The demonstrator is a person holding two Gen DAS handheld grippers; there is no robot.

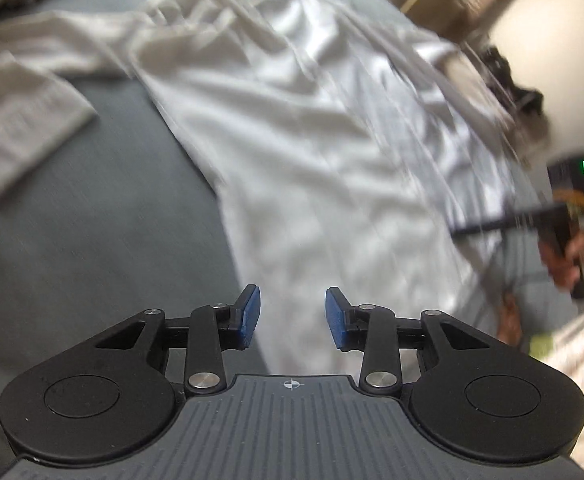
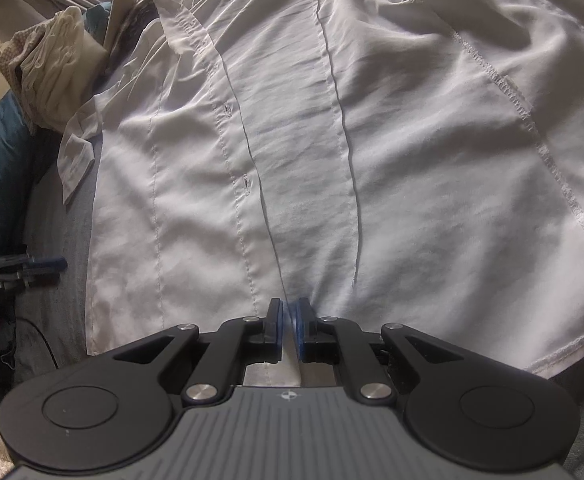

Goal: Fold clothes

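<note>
**White shirt spread on grey bedding, one gripper pinching its hem**

No container shows in either view. The white button-up shirt (image 2: 331,140) lies spread open across the grey bed sheet (image 1: 92,240), filling most of the right wrist view; its buttonhole placket runs from the upper left down to the lower centre. In the left wrist view the same shirt (image 1: 311,140) crosses the frame from upper left to lower right.

The right gripper (image 2: 290,320) has its jaws together, clamped on the shirt's lower edge at the bottom centre, with a strip of white cloth visible between the blue pads. The left gripper (image 1: 292,314) has its jaws apart over the shirt, with nothing between them.

The left wrist view is smeared with motion blur, so folds and edges are hard to make out. At its right edge a hand (image 1: 571,256) grips a dark device with a green light, cut off by the frame. A pale folded cloth (image 1: 20,128) lies at the left, apart from the shirt.

In the right wrist view a heap of beige and blue clothes (image 2: 52,68) sits at the upper left, beside the shirt's collar. A blurred dark tool with blue tips (image 2: 20,270) enters at the left edge.
</note>
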